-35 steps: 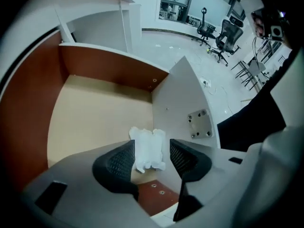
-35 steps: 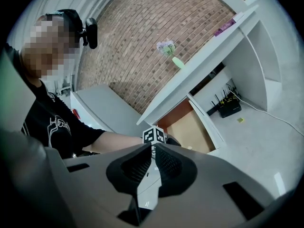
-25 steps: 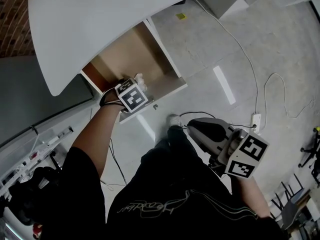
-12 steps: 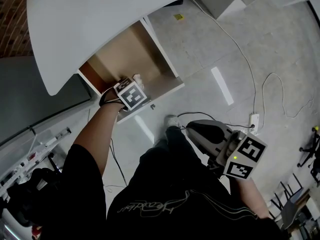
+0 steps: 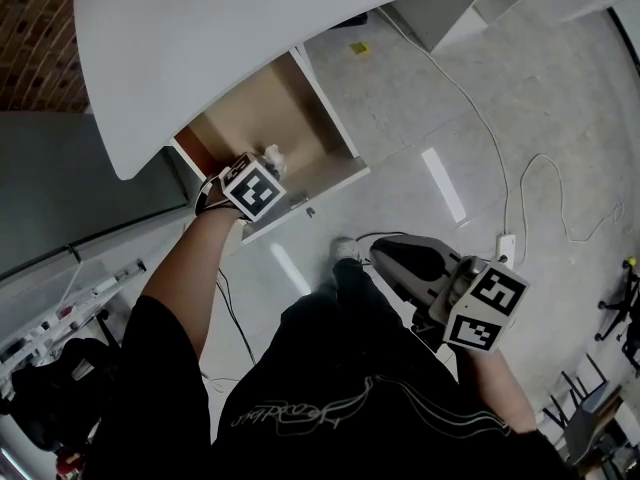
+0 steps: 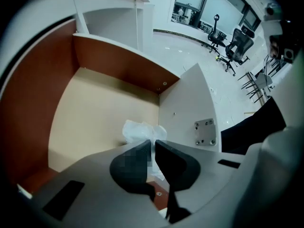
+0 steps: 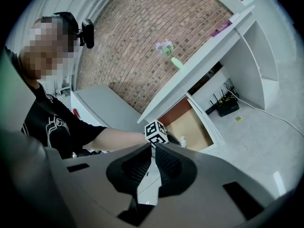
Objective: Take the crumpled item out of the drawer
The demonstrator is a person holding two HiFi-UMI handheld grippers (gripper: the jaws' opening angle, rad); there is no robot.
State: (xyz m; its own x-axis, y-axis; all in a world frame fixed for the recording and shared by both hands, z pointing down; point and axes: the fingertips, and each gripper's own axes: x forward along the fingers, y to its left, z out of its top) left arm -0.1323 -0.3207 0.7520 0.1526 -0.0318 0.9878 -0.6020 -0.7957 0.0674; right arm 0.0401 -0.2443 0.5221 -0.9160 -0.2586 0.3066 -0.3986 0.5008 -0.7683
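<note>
The open drawer (image 5: 262, 103) has a tan floor (image 6: 95, 113) and reddish-brown walls. A crumpled white item (image 6: 140, 131) lies at its front right corner, against the white front panel (image 6: 190, 108). My left gripper (image 6: 153, 144) reaches down into the drawer and its jaws are closing, with the crumpled item pinched between the pads. In the head view the left gripper (image 5: 258, 178) sits at the drawer's front edge, and the crumpled item (image 5: 272, 155) shows just beyond its marker cube. My right gripper (image 5: 395, 256) hangs low over the floor, shut and empty, jaws (image 7: 153, 148) pointing towards the drawer.
A white desk top (image 5: 250, 28) overhangs the drawer. A power strip (image 5: 505, 243) and white cables lie on the tiled floor at the right. A grey cabinet (image 5: 60, 178) stands left of the drawer. Office chairs (image 6: 237, 42) stand far off.
The left gripper has stayed at the drawer's front corner over the crumpled item. The head view has shifted slightly. The right gripper has barely moved.
</note>
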